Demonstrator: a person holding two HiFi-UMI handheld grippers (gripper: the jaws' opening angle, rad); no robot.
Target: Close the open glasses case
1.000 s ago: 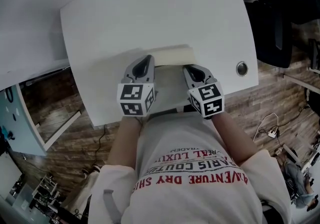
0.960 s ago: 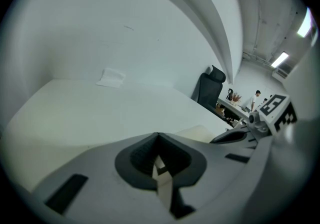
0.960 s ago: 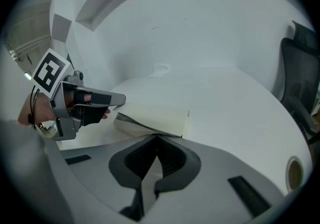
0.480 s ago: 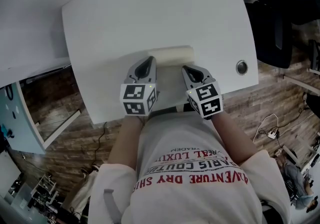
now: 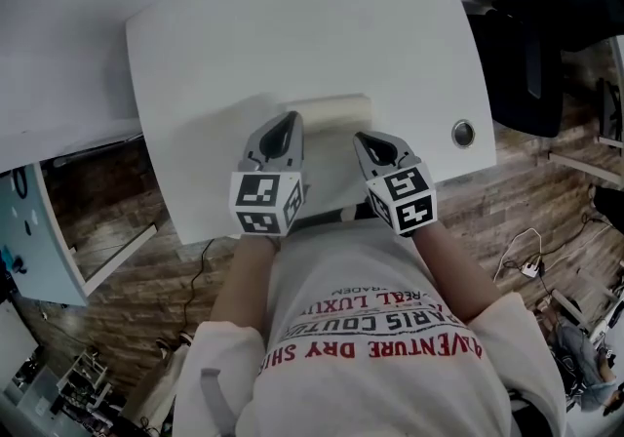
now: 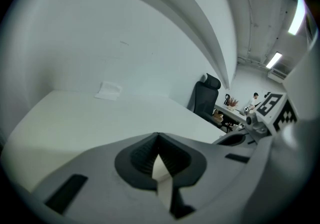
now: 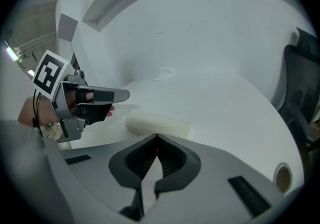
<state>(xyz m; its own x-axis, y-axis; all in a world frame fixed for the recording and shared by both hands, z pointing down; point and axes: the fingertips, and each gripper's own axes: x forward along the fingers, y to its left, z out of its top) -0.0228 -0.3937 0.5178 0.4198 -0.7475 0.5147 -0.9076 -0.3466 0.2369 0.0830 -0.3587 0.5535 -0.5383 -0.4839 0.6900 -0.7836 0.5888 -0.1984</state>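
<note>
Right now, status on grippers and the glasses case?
Left gripper shut, empty. Right gripper same. Glasses case looks closed, just ahead of both. Nothing blocking.

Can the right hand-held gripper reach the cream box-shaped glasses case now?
Probably yes: the cream box-shaped glasses case lies on the white table just ahead of the right hand-held gripper, with nothing between them.

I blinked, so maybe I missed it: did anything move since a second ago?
Nothing visibly changed. The left gripper and right gripper stayed shut and empty on the near side of the glasses case. The case lies in the same spot on the table. Nothing was grabbed or let go.
</note>
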